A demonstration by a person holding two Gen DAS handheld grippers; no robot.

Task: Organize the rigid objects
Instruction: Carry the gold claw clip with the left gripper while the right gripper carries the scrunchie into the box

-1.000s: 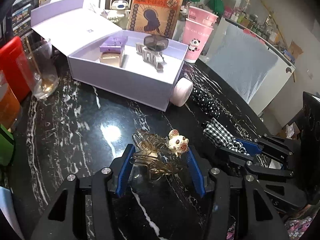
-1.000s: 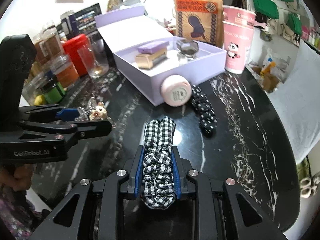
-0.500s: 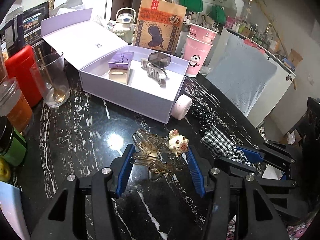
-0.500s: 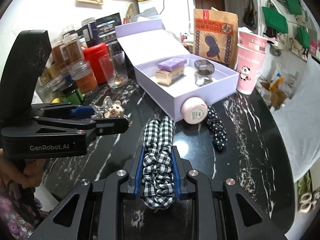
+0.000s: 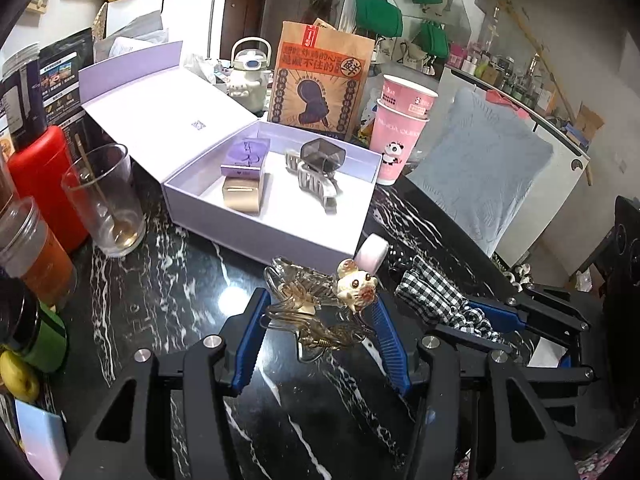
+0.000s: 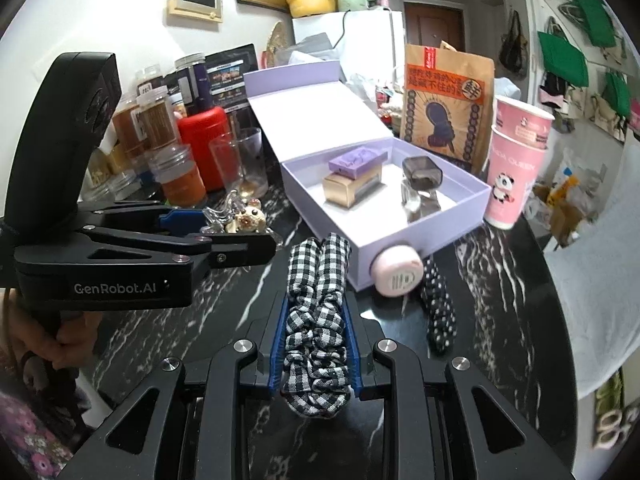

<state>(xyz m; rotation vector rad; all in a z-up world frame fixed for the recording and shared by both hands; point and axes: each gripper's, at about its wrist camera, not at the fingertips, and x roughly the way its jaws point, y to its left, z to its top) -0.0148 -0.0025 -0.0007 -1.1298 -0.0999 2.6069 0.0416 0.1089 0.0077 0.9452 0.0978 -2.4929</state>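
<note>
While my left gripper (image 5: pixel 320 320) clamps the gold hair claw (image 5: pixel 316 308) with its cream animal charm, my right gripper (image 6: pixel 316 344) is squeezed tight on the checked scrunchie (image 6: pixel 316 320). Both hang above the black marble counter (image 5: pixel 160 300), on the near side of the open lilac box (image 5: pixel 260 236). Inside that box I see a purple carton, a gold carton and a grey claw clip (image 5: pixel 316 172). Against its front wall lean a pink round jar (image 6: pixel 398 276) and a dotted scrunchie (image 6: pixel 438 316). Left of the box stands a glass (image 5: pixel 104 200).
</note>
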